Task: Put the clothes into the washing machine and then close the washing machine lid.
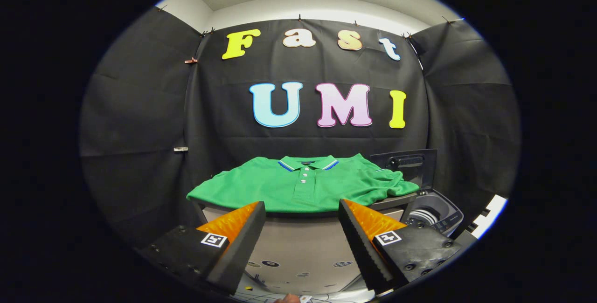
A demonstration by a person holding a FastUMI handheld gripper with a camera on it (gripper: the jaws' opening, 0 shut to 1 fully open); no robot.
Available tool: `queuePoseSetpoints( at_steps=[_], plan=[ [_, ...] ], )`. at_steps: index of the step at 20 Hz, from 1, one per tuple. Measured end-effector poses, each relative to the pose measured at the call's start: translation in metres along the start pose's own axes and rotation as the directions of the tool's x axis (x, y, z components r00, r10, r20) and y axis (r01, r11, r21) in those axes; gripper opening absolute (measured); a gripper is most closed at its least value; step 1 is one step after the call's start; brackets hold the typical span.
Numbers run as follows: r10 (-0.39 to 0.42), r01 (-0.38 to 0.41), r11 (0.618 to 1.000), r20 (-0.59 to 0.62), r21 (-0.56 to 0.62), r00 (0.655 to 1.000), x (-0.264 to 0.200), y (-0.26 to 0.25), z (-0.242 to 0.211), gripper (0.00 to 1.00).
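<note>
Beyond the widely spread, empty fingers of the gripper, a green polo shirt is laid flat on a table; right of it, the washing machine is seen lid-up.

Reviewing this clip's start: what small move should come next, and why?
Probably ease the open gripper forward and down to the green polo shirt: it lies flat on the table beyond the fingers, ungrasped, with the washing machine lid already up.
</note>
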State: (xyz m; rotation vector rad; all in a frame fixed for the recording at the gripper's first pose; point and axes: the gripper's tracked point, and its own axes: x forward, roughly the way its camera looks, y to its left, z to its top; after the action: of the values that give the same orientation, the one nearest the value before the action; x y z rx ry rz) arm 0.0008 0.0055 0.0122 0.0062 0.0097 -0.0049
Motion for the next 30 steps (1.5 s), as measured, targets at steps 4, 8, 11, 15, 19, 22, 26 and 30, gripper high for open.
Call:
queuePoseSetpoints(
  at_steps=[4, 8, 11, 15, 19, 22, 26, 30],
  plan=[
    [0.005, -0.005, 1.000, -0.003, -0.002, 1.000, 0.001, 0.001, 0.002, 0.99],
    [0.006, -0.006, 1.000, 0.000, -0.002, 1.000, 0.009, 0.000, 0.011, 0.99],
    [0.007, -0.007, 1.000, -0.004, -0.005, 1.000, 0.021, -0.003, 0.016, 0.99],
    [0.000, -0.001, 0.999, -0.026, -0.038, 1.000, 0.042, 0.000, 0.023, 0.99],
    [0.004, -0.005, 0.999, -0.026, -0.044, 1.000, 0.062, -0.006, 0.038, 0.99],
    [0.002, -0.002, 1.000, -0.030, -0.013, 1.000, 0.081, -0.005, 0.052, 0.99],
    [-0.005, 0.005, 1.000, -0.022, 0.024, 1.000, 0.106, -0.008, 0.070, 0.99],
    [-0.007, 0.009, 0.999, -0.072, 0.032, 0.997, 0.135, -0.013, 0.073, 0.99]
  ],
)
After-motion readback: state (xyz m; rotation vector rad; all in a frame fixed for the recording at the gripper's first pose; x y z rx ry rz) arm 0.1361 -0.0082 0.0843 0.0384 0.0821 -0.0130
